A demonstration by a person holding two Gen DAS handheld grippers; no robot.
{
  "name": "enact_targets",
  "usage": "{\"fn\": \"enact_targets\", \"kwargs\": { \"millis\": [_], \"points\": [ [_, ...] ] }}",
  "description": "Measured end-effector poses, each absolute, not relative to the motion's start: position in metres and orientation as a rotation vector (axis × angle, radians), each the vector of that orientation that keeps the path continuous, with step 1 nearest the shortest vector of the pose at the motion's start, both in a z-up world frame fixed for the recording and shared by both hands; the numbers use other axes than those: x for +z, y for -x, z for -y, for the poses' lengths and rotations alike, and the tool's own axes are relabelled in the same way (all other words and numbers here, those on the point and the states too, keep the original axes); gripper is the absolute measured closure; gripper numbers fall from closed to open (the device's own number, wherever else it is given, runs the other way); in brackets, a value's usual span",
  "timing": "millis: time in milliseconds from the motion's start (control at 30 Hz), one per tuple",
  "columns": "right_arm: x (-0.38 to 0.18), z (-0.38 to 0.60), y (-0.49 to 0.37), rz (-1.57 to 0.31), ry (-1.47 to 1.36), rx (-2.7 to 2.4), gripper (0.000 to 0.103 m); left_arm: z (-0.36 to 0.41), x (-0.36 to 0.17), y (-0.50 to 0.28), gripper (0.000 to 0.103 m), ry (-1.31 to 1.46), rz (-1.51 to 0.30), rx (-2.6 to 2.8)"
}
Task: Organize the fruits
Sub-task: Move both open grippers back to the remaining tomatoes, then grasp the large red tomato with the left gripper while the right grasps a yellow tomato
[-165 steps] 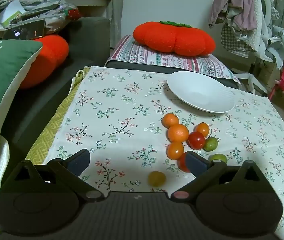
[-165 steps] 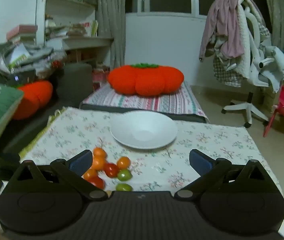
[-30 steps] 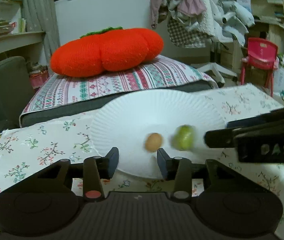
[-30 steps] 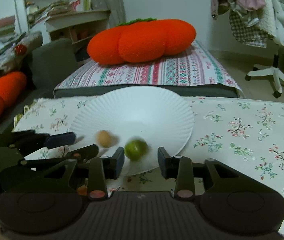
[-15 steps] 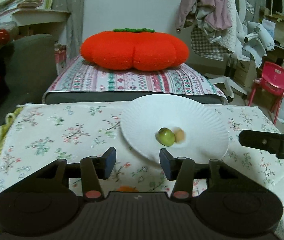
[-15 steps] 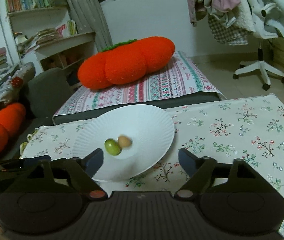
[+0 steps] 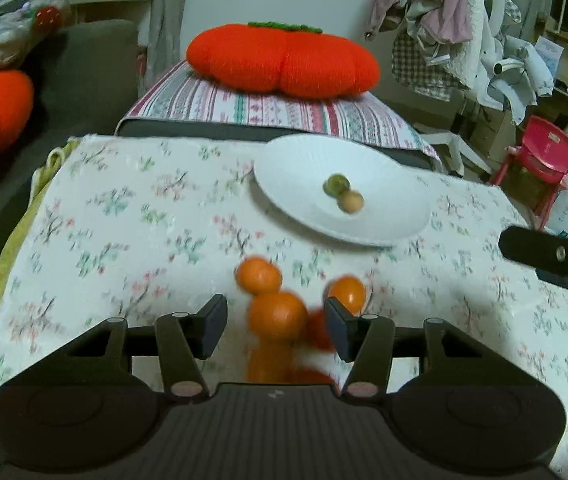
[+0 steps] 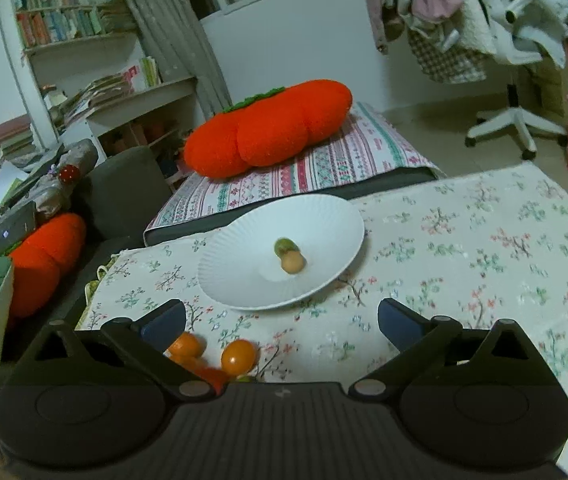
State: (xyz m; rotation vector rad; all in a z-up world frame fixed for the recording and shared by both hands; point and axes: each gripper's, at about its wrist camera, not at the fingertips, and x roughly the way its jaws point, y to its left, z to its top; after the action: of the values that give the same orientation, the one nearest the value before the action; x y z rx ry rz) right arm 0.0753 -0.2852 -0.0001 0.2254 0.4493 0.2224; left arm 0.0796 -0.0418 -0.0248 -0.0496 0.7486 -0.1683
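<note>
A white plate (image 7: 296,172) (image 8: 244,288) on the floral cloth holds a green fruit (image 7: 336,185) (image 8: 285,247) touching a tan fruit (image 7: 351,202) (image 8: 293,263). Several orange and red fruits lie in a cluster on the cloth: a large orange one (image 7: 278,316) sits between the tips of my open, empty left gripper (image 7: 276,326), with others (image 7: 259,275) (image 7: 347,294) around it. My right gripper (image 8: 282,322) is open and empty above the cloth, with the cluster (image 8: 238,356) low at its left finger. The right gripper's finger shows in the left wrist view (image 7: 552,258).
The floral cloth (image 7: 124,216) covers a low table. A large orange pumpkin cushion (image 7: 282,62) lies on a striped pad behind it. A dark sofa with an orange cushion (image 8: 44,264) stands left. A chair draped with clothes (image 8: 484,20) and a red stool (image 7: 540,160) stand right.
Both grippers pulled back from the plate and opened wider. The left one swung down over the fruit cluster. The two fruits in the plate came to rest touching.
</note>
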Motion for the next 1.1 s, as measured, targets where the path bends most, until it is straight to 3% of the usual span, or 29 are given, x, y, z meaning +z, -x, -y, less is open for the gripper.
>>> {"fn": "enact_targets", "kwargs": {
  "millis": [200, 733, 800, 867, 900, 1100],
  "points": [
    [-0.010, 0.285, -0.062, -0.493, -0.261, 0.204, 0.001, 0.042, -0.036, -0.062, 0.060, 0.016, -0.785, -0.143],
    [-0.034, 0.261, -0.062, -0.593, -0.017, 0.245, 0.006, 0.060, -0.070, -0.066, 0.057, -0.013, -0.877, -0.169],
    [-0.034, 0.261, -0.061, -0.594, -0.015, 0.256, 0.007, 0.061, -0.072, -0.067, 0.060, -0.011, -0.881, -0.171],
    [-0.033, 0.260, -0.060, -0.597, -0.016, 0.269, 0.007, 0.060, -0.071, -0.067, 0.076, 0.003, -0.881, -0.179],
    [-0.033, 0.259, -0.060, -0.600, -0.013, 0.274, 0.008, 0.059, -0.071, -0.068, 0.078, 0.012, -0.882, -0.183],
    [-0.038, 0.251, -0.059, -0.624, 0.033, 0.302, 0.011, 0.056, -0.069, -0.069, 0.079, 0.038, -0.890, -0.180]
  ]
}}
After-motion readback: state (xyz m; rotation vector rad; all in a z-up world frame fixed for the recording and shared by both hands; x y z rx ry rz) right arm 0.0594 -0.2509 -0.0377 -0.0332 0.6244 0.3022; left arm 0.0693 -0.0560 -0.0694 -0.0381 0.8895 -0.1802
